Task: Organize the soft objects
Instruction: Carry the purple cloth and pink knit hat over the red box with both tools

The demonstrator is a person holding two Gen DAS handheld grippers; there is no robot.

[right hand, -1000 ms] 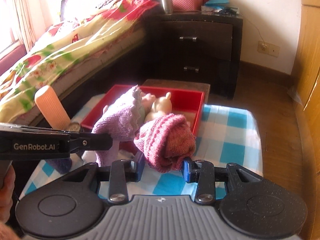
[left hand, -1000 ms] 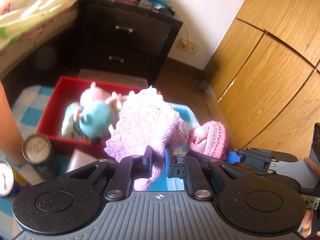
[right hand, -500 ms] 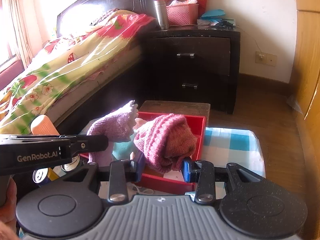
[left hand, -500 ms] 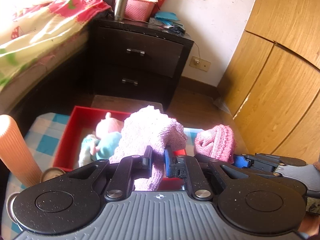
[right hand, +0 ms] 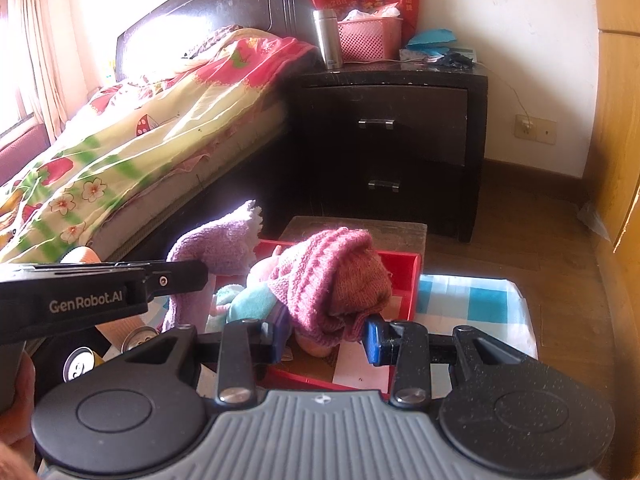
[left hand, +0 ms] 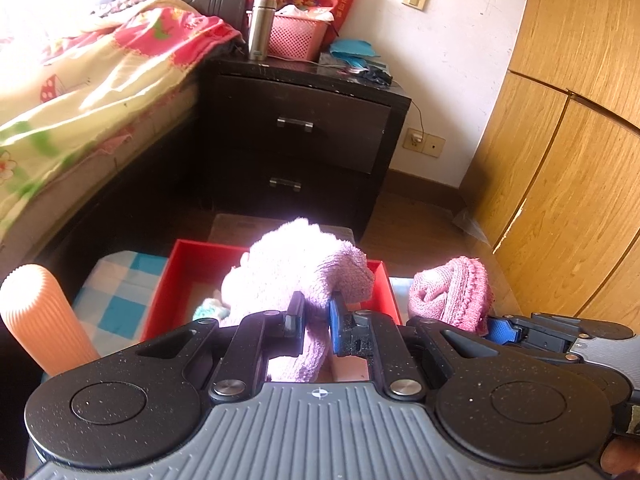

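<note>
Showing cans [right hand: 80, 366] only right view; orange cylinder [left hand: 40, 320] clearer left.

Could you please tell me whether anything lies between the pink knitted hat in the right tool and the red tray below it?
Yes. A doll in teal clothes already lies in the red tray, right under the pink knitted hat held by the right tool. The left tool holds a lilac cloth beside it.

lilac knit cloth [left hand: 304, 268] | pink ribbed knit hat [right hand: 332, 280] | red tray [left hand: 176, 276] | surface cloth [right hand: 480, 304]: blue-white check | nightstand [right hand: 400, 128]: dark brown | bed cover [right hand: 160, 128]: yellow, red-green floral | basket [left hand: 296, 36]: pink
</note>
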